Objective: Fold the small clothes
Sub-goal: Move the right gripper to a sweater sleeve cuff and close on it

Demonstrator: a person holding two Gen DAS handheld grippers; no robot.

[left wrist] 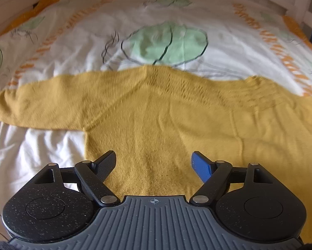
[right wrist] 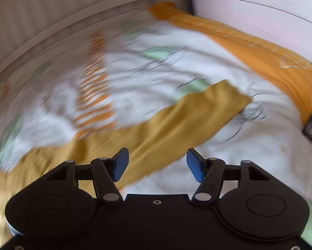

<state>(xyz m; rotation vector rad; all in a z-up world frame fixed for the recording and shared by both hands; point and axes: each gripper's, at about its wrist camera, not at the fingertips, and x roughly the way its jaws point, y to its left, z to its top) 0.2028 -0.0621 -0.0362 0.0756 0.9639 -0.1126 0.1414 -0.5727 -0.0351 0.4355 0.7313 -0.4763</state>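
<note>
Mustard knitted sweater [left wrist: 156, 112] lies flat on the white patterned duvet [left wrist: 135, 20], both sleeves spread. Left gripper [left wrist: 154, 164] hangs above its lower body, jaws apart, nothing between them. Right gripper [right wrist: 157, 164] (view heavily blurred) sits over one sleeve [right wrist: 176, 120], jaws apart, empty.
</note>
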